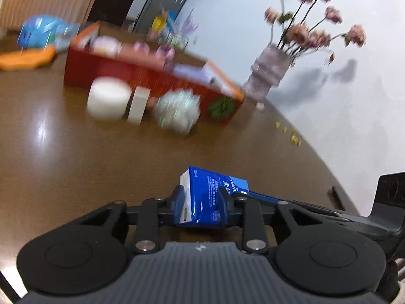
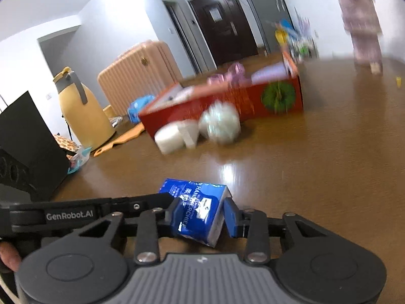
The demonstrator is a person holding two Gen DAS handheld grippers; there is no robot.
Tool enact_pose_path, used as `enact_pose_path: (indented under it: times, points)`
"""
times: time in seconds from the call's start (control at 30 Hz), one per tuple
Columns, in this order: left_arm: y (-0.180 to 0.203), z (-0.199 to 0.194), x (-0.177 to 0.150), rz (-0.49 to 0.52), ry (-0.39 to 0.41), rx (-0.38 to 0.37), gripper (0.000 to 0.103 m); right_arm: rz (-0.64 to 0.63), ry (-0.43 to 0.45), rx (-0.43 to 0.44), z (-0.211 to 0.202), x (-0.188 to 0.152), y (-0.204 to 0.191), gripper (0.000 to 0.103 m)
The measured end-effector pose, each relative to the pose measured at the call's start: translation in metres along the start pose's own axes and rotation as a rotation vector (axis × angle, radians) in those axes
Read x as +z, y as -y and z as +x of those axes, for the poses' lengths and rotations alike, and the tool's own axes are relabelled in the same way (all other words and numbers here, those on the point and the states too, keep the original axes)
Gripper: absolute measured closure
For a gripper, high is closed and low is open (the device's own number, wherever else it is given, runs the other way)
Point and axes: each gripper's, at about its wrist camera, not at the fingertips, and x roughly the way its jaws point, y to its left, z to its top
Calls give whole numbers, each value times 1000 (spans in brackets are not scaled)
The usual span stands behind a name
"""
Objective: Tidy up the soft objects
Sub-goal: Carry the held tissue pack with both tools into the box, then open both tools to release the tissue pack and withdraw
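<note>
Gripping one blue tissue pack (image 1: pixel 212 197) from opposite sides, the left gripper (image 1: pixel 202 200) has its jaws closed on it; the right gripper (image 2: pixel 200 212) has one jaw touching and the other slightly off. Some soft items already sit in the red box (image 1: pixel 152 76), while a white roll (image 1: pixel 108 101), a sponge (image 1: pixel 138 105) and a mesh puff (image 1: pixel 177 111) wait on the counter (image 1: pixel 76 157) beside it.

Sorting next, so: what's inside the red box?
The red box shows blurred pink and purple soft items above its rim; anything deeper is hidden by its wall.
</note>
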Motion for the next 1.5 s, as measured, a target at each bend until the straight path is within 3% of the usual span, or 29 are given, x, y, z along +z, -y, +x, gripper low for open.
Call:
enact_pose_path:
  times: [0.2,0.27,0.47,0.6,0.77,0.83,1.0,1.27,1.5]
  points:
    - [7,17,88,52,129,-26,75,-108,144,18,12,93,2,68]
    - [2,29,117,44,160,-8,75,-108,151,47,33,125,7,68]
    - [-35,86,171,-7,108,44,75,-96,90,41,109,175,23,68]
    - [-57,119,178,-15,30,65,75,-69,44,39,149,184,38,68]
    - [-68,134,164,22,-40,89,74,-50,-59,47,175,173,47,69]
    - [-68,131,162,62,-29,102,72,-40,-94,62,182,168,48,69]
    - [-62,125,158,120,-1,134,51,-42,-127,50,194,158,48,73]
    - [-49,100,168,167,85,160,49,-79,-120,73,184,163,41,69]
    - [-39,51,178,200,129,207,47,-112,-8,24,121,185,34,69]
